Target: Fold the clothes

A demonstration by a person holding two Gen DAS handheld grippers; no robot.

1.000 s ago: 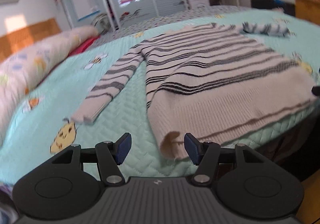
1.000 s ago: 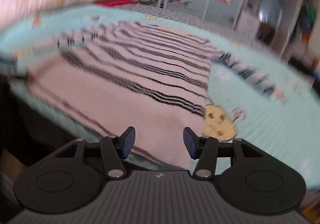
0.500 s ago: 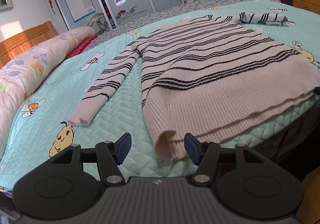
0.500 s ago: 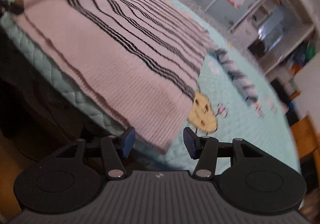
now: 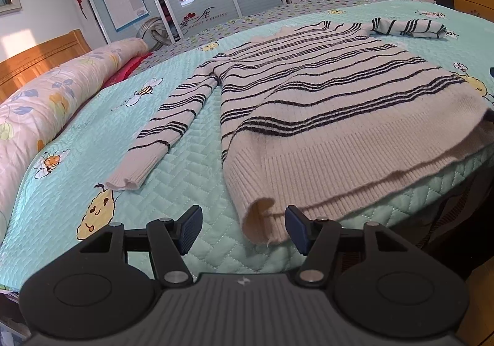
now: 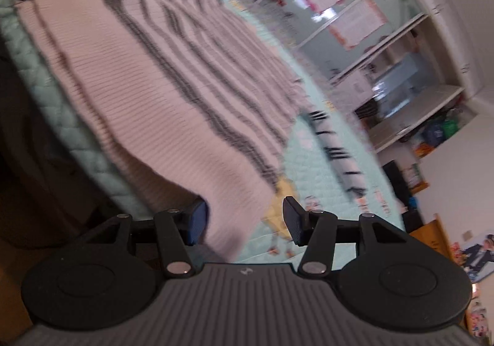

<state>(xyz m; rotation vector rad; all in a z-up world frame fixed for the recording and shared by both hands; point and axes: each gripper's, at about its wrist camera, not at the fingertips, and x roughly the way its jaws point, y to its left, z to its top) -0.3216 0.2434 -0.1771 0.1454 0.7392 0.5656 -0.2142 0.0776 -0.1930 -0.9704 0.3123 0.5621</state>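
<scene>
Cream knit sweater (image 5: 324,117) with thin black stripes, lying flat and spread on mint quilted bedspread (image 5: 191,179). Ribbed plain hem at bedspread's near edge, slightly overhanging; one hem corner curled open. Neckline toward far side of bedspread. One sleeve (image 5: 160,136) stretched straight along body, cuff on bedspread, narrow gap between. Other sleeve (image 5: 407,27) bunched near shoulder, on bedspread's far part.

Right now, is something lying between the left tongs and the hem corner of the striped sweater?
Nothing visible. The left tongs stand open, and the striped sweater has its hem corner already between the pads, on the bare quilt.
</scene>
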